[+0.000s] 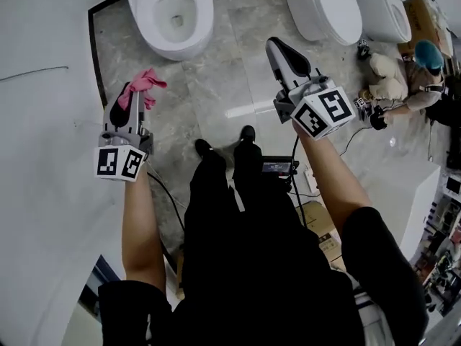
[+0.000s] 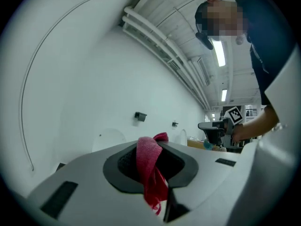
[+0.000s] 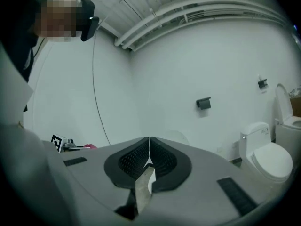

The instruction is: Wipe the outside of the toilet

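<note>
While nothing touches it yet, toilet (image 1: 173,13): it stands on the floor at the far side of the scene, a little left of centre, bowl open to the head view. It is well apart from both grippers.
Which toilet: two more white toilets (image 1: 324,6) stand to the far right. The left one looks like the target, since the cloth hand is nearest to it.
Cloth (image 1: 146,85): a pink rag hangs out of the left gripper's tips toward the toilet, with a loose tail trailing below the jaws in the left gripper view.
Left gripper (image 1: 130,96): its jaws are clamped on the cloth and pinch a bunched fold. Most of the fabric stays free, probably to leave a soft face for rubbing the porcelain.
Right gripper (image 1: 281,49): its jaws are pressed together with nothing between them. It is held up at the right, clear of the cloth side, most likely kept out of the way or ready to steady something.
Stage: an approach, by my reading, with no wiping of the outer shell begun.
Next need: bring the cloth down and forward onto the bowl's outer wall.
Floor (image 1: 216,85): grey marbled tile with a dark edge strip at the left.
Bystander (image 1: 425,56): another person crouches at the far right.
</note>
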